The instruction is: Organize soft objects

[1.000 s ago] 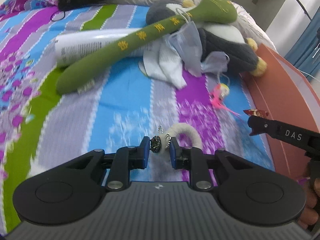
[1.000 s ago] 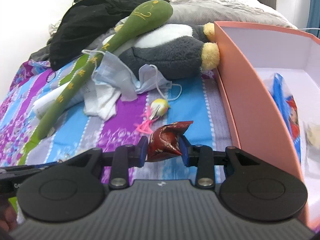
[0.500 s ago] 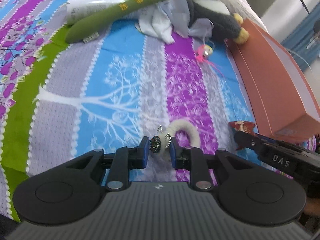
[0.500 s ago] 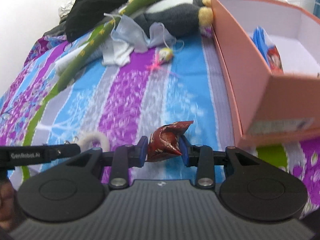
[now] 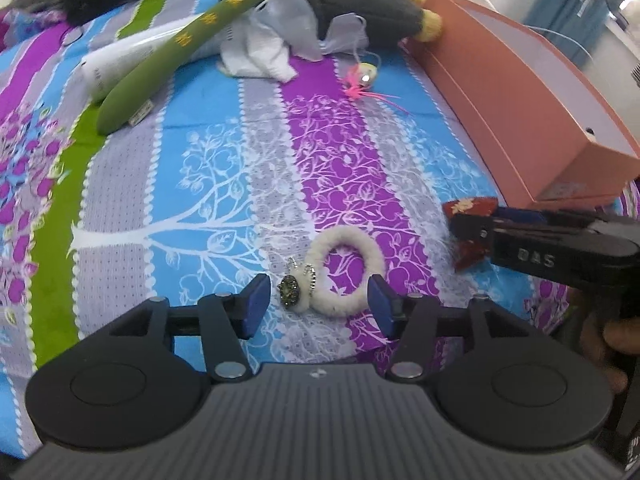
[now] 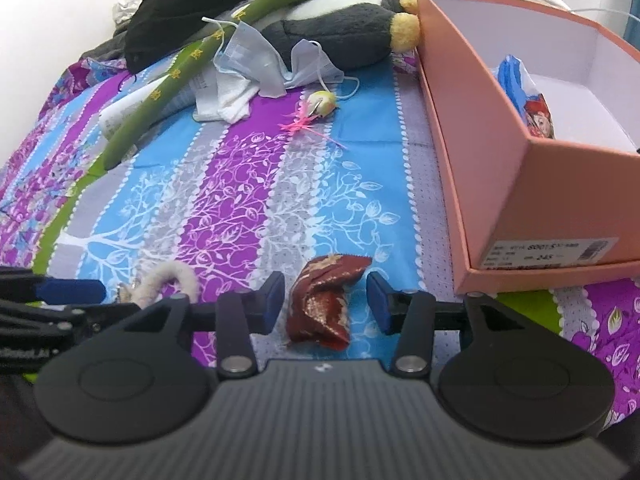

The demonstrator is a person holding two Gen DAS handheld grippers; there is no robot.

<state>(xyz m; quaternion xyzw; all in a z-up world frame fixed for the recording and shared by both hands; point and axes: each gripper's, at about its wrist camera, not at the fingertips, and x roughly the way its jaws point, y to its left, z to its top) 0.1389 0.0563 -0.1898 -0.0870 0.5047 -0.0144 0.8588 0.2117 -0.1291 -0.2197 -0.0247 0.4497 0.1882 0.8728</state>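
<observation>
Fluffy white hair tie (image 5: 347, 268), shiny red brocade pouch (image 6: 326, 300), printed cloth bedspread (image 6: 224, 216), seemingly matt cardboard box (image 6: 504, 184).

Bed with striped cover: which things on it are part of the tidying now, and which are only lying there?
In hand now:
- white fluffy hair ring, between the open left gripper fingers
- red brocade pouch, between the open right gripper fingers
- pink box

Lying about:
- green plush stick
- face masks
- grey plush toy
- pink tassel charm

Bright even daylight, soft shadows; strong fisheye bending at edges; slight blur, overexposed upper corners.
</observation>
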